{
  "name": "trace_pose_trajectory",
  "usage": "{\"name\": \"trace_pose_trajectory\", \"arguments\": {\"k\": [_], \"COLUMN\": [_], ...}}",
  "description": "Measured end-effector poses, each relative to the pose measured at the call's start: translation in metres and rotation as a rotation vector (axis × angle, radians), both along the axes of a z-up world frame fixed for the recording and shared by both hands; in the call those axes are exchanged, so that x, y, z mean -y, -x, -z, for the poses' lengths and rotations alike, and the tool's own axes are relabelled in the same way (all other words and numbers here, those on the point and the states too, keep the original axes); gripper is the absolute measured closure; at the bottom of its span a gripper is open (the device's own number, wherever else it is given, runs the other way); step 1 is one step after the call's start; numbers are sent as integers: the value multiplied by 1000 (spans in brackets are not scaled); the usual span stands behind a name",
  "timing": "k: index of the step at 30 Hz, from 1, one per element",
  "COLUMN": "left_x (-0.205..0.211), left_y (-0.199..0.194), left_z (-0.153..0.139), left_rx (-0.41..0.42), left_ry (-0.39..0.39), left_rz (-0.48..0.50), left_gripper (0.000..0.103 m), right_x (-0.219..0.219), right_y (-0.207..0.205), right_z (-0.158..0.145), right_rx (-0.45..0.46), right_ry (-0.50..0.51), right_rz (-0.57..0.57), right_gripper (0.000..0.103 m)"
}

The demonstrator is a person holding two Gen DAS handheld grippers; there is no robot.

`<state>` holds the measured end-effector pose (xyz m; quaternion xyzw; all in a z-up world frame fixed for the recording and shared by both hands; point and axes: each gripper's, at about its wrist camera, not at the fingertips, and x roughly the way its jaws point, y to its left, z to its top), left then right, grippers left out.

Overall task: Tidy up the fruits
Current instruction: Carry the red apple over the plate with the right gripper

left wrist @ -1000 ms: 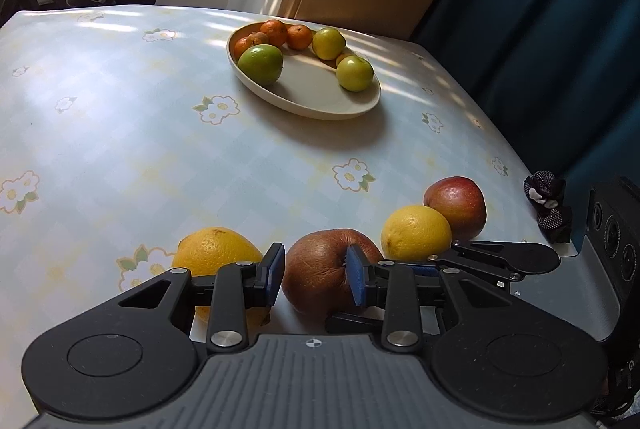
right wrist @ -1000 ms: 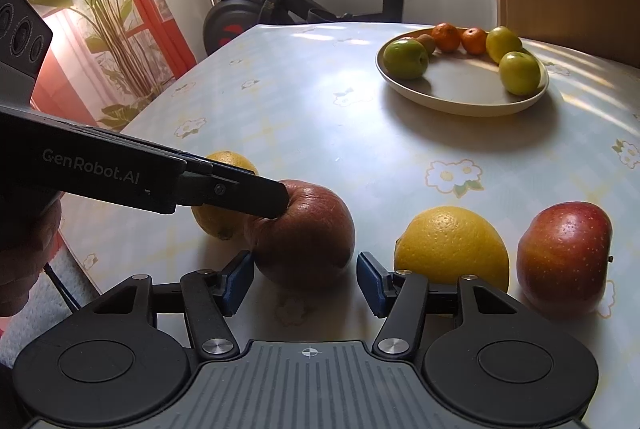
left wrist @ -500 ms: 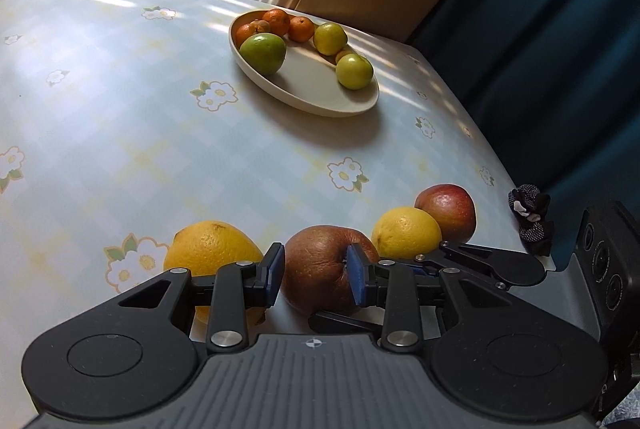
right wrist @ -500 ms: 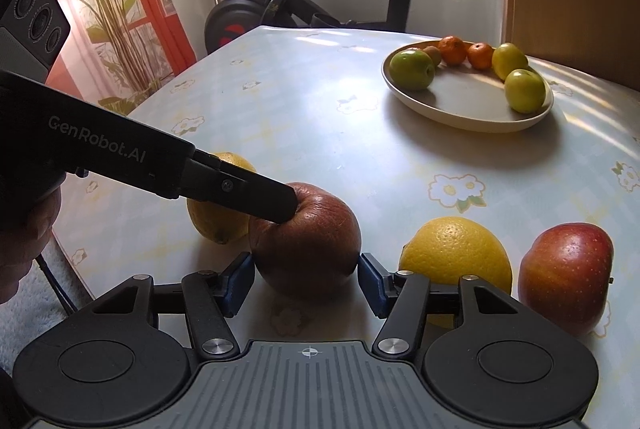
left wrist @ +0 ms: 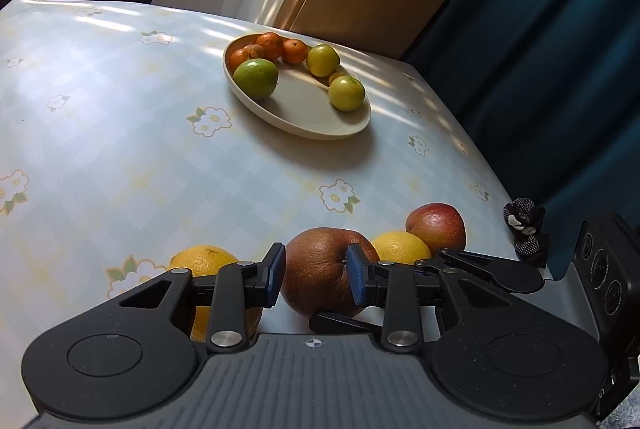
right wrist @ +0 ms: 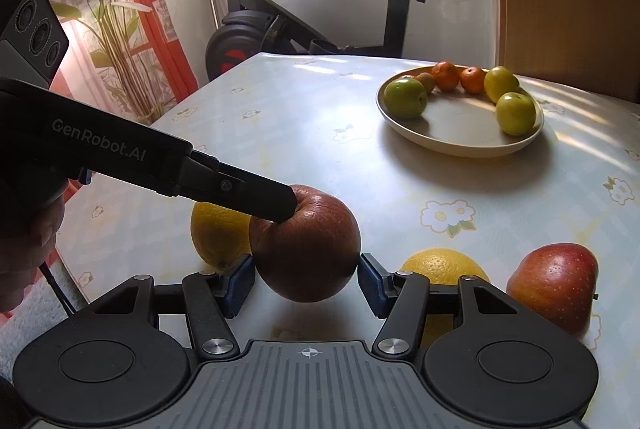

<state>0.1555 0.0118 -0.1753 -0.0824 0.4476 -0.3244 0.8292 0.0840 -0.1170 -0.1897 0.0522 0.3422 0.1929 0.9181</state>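
My left gripper [left wrist: 316,277] is shut on a wrinkled dark red apple [left wrist: 326,273] and holds it just above the table; it shows in the right wrist view [right wrist: 306,249] with the left gripper's finger [right wrist: 256,199] on top. My right gripper [right wrist: 306,285] is open, its pads on either side of that apple, a small gap each side. On the table lie an orange [left wrist: 208,263], a lemon [left wrist: 400,249] and a red apple [left wrist: 436,227]. A beige plate [left wrist: 320,121] further back holds green fruits and tangerines.
The table has a flowered pale blue cloth [left wrist: 120,133]. A small dark cloth item [left wrist: 526,225] lies at its right edge, by a blue curtain [left wrist: 540,49]. An exercise bike [right wrist: 280,29] and a plant [right wrist: 104,9] stand beyond the far side.
The dark red apple has risen off the table in my left gripper. Both cameras have lifted and tilted, so the plate sits lower in view. The right gripper stays open around the apple.
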Motion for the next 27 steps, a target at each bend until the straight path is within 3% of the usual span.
{"name": "trace_pose_trajectory", "arguments": {"k": [16, 27], "left_x": [24, 53], "left_y": [-26, -76], "left_z": [-66, -78], "left_rx": [188, 226], "left_ry": [7, -38], "left_rz": [14, 48], "left_gripper": [68, 70], "right_x": [29, 55], "right_y": [-42, -96], "right_z": [-64, -73], "right_rx": [143, 176], "right_ry": [32, 80], "right_rz": [-21, -41], "right_gripper": [50, 50]}}
